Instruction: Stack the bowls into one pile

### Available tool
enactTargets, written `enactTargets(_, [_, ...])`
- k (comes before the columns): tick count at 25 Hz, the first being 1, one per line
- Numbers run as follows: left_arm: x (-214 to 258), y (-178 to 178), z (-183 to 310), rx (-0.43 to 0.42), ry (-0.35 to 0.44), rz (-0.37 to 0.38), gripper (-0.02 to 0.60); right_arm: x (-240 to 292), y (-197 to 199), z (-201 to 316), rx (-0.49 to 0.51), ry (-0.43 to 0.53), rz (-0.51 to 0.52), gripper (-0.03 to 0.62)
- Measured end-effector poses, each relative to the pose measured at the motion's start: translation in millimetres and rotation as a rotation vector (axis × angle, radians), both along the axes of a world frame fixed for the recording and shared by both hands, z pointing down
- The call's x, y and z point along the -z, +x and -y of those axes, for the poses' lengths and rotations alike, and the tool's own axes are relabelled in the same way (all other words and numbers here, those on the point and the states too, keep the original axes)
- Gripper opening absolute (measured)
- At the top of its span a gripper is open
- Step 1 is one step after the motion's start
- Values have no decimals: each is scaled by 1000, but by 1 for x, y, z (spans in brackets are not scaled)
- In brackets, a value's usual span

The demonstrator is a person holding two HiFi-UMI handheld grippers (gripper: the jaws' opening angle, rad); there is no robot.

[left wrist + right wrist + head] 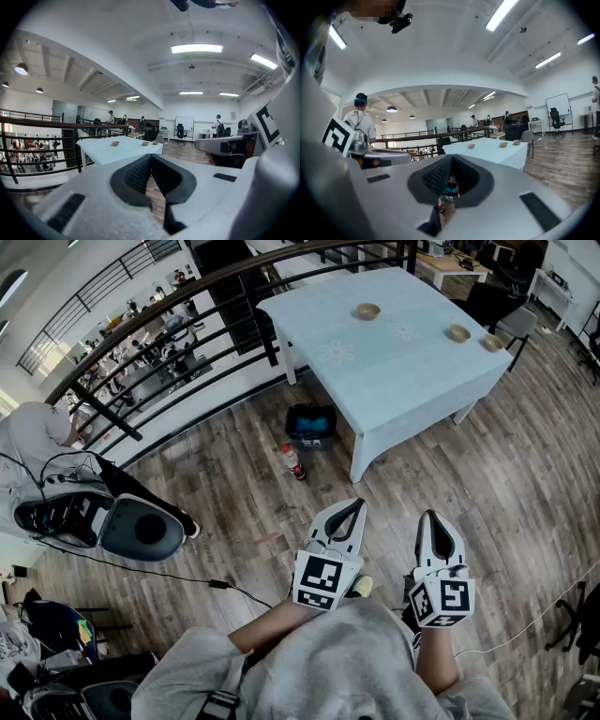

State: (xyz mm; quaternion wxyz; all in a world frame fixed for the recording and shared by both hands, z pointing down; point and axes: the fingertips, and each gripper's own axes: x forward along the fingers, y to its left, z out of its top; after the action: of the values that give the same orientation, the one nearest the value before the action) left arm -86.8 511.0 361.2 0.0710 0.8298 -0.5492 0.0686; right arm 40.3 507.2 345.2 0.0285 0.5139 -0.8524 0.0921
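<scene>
As they sit afar, bowls (367, 311) look tiny.

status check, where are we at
Left tongs, right tongs shut, empty. Three bowls unstacked on table ahead. Bottle on floor between.

I see my right gripper (451, 158) with jaws together, nothing between | ahead, white-clothed table (487, 153) | on it left bowl (471, 146) alone, middle bowl (503, 145) and right bowl (516, 142) near each other, none stacked | dark railing (417, 137) behind | bottle (440, 204) on wood floor, through jaw gap
</scene>
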Motion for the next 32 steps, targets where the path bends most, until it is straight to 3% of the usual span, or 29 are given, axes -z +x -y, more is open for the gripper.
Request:
enactTargets(7, [-4,19,3,46,-8,-8,17,2,16,9,34,23,24,26])
enactTargets(17, [-2,52,10,5,-9,14,17,1,58,9,-6,19,52,26])
enactTargets(23, [-11,55,12,35,-41,22,17,-3,63,10,11,21,28,26])
enactTargets(32, [-7,45,14,74,-26,17,17,-9,51,16,36,14,36,26])
